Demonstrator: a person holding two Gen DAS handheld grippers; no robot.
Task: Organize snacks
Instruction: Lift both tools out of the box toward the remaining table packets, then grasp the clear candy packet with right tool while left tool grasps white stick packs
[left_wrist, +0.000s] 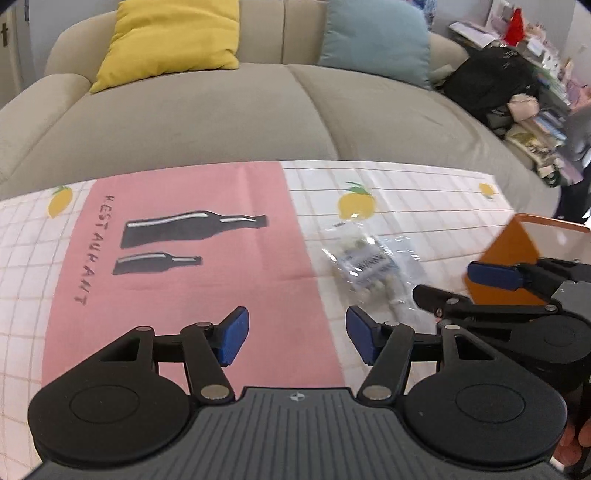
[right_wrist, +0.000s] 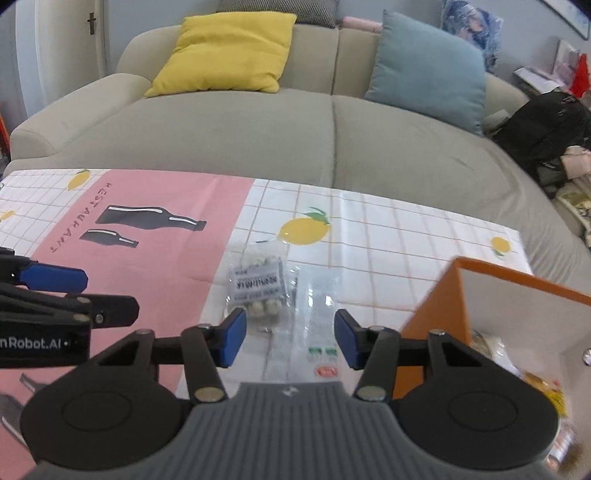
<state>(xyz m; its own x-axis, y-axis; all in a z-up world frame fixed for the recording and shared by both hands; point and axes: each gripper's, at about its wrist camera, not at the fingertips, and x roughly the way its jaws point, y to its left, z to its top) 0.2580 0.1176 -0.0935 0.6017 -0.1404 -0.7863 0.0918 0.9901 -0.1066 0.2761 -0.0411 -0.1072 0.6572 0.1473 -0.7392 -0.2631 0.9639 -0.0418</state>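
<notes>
A clear snack bag (right_wrist: 258, 286) with pale round pieces and a grey label lies on the checked tablecloth (right_wrist: 406, 236); the left wrist view shows the same snack bag (left_wrist: 369, 266). Beside it lies a second, flatter clear packet (right_wrist: 317, 314). My right gripper (right_wrist: 287, 338) hovers just short of both, jaws apart, nothing between the pads. My left gripper (left_wrist: 297, 338) stands open over the pink panel, empty. An orange box (right_wrist: 491, 291) with snacks inside sits at the right, and the orange box (left_wrist: 517, 240) also shows behind the right gripper's fingers (left_wrist: 495, 275).
The table's pink printed panel (left_wrist: 192, 258) lies to the left. A beige sofa (right_wrist: 295, 140) with a yellow cushion (right_wrist: 225, 51) and a blue cushion (right_wrist: 428, 70) stands behind the table. Dark bags and clutter (left_wrist: 495, 81) fill the far right.
</notes>
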